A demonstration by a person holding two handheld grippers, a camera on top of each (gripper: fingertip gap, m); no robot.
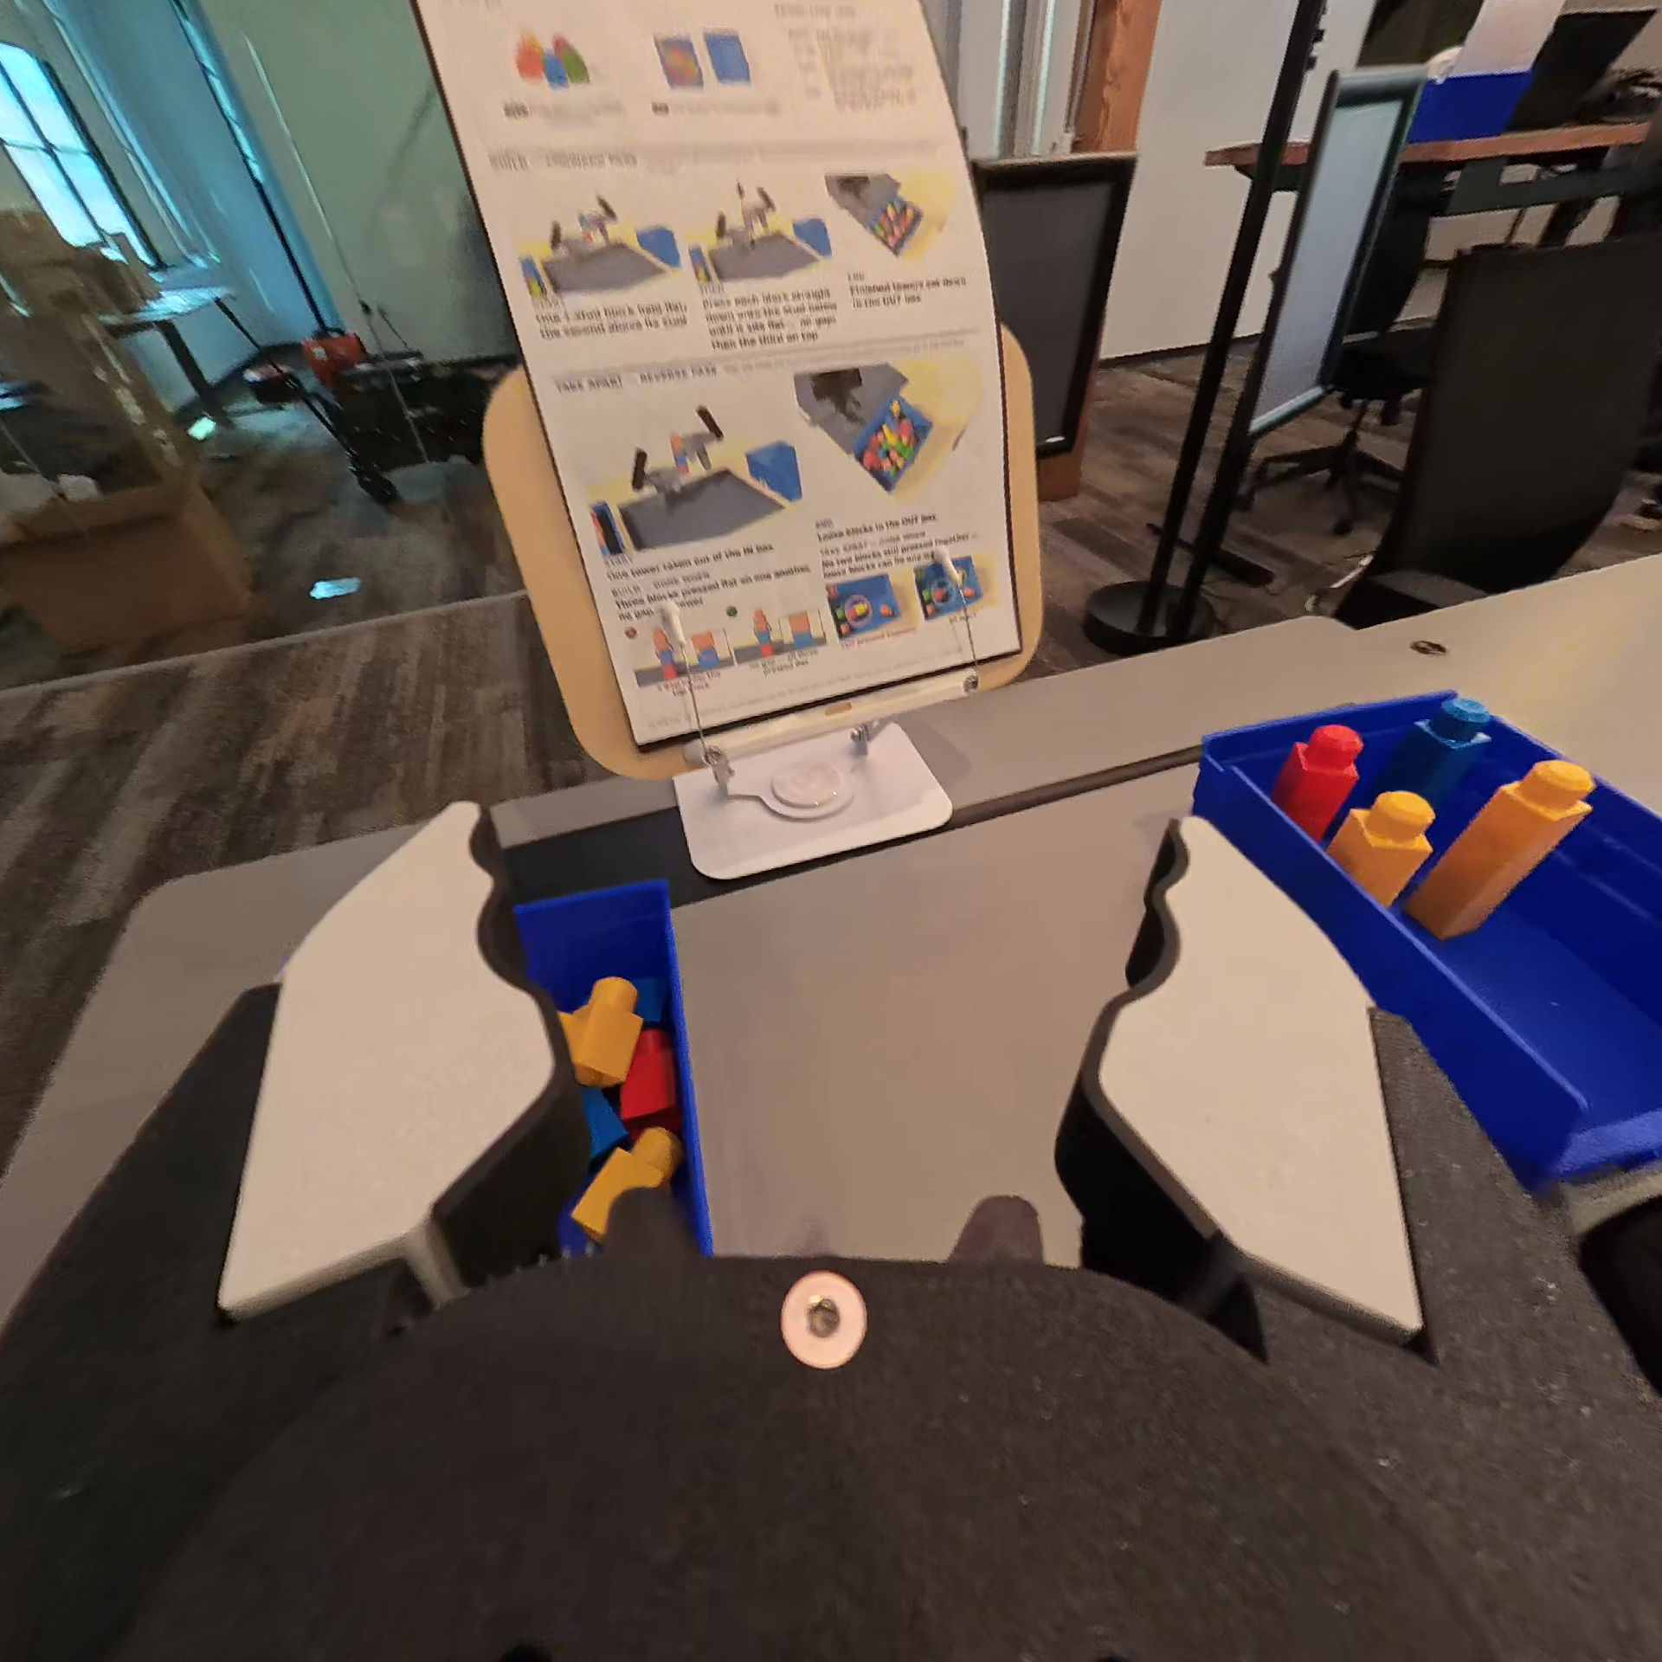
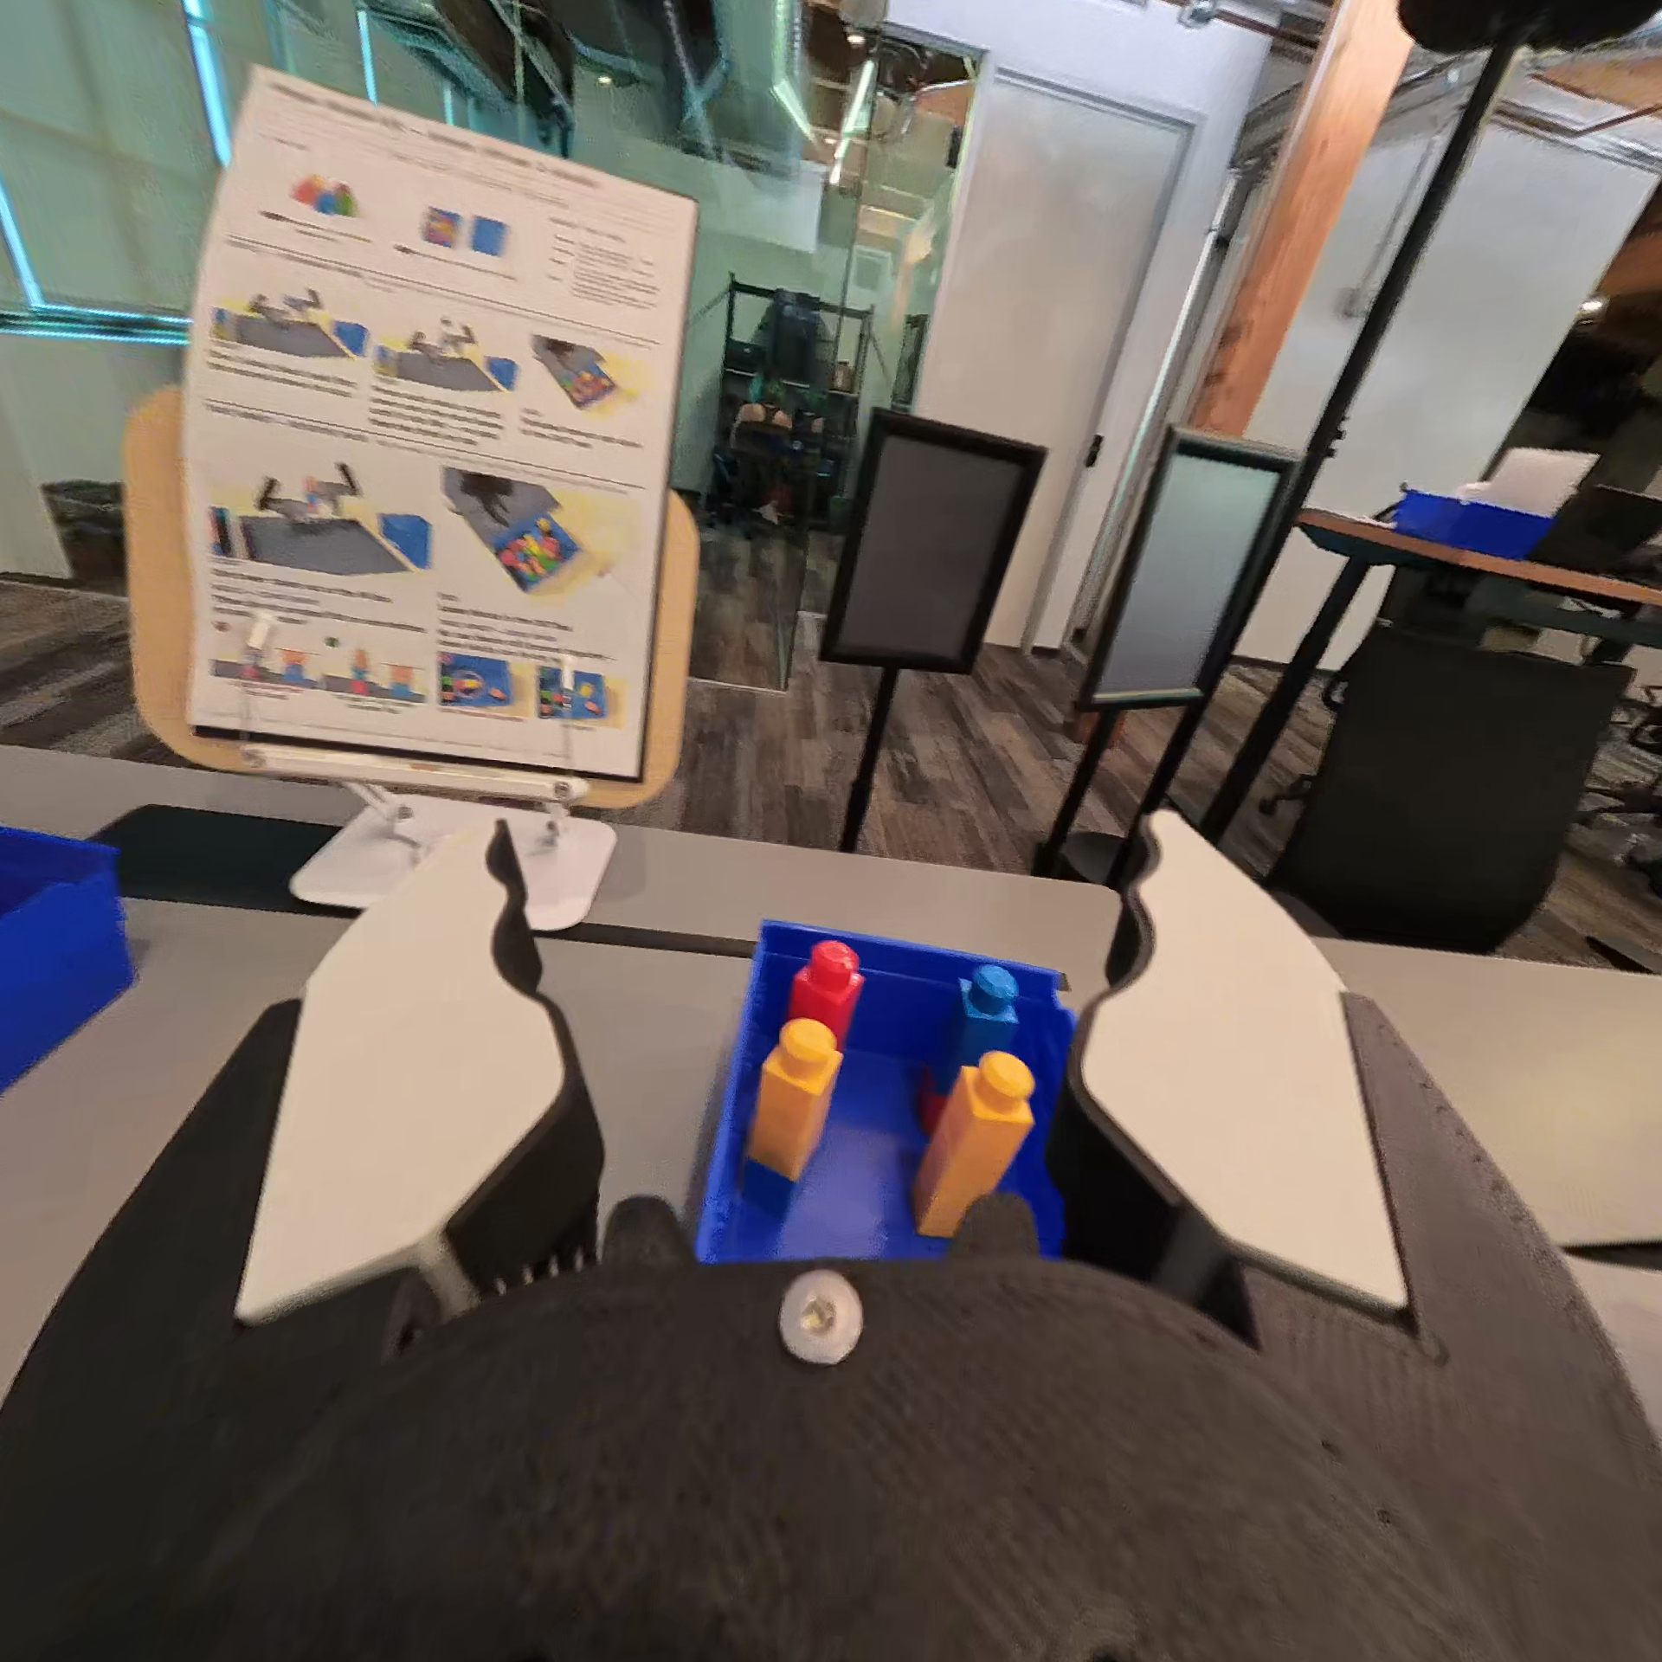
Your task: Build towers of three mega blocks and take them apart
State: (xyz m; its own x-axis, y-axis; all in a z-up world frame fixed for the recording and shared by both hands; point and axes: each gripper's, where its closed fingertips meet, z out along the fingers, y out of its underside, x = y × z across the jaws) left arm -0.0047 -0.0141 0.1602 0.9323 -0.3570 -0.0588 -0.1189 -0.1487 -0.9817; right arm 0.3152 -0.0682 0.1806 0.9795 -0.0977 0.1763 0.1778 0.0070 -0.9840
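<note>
Left wrist view: left tool (image 1: 823,863) spread wide, empty; loose blocks (image 1: 621,1088) in blue bin (image 1: 594,935), light, rigid; grip flat sides. Right wrist view: right tool (image 2: 823,877) spread, empty, above towers (image 2: 796,1111) in blue tray (image 2: 728,1106) on counter (image 2: 1484,1079)

Evenly and fairly brightly lit from overhead, with cool teal daylight from the windows (image 1: 63,153) at upper left of both views and only soft, faint shadows under the white stand base (image 1: 814,800). Strongly bowed by the wide-angle lens toward the edges, bending the black pole (image 2: 1385,378) at upper right and the instruction sheet (image 2: 432,450). Smeared by motion blur across the sheet's print and the background, with a dull sheen on the dark mat (image 1: 881,1016) at centre.
</note>
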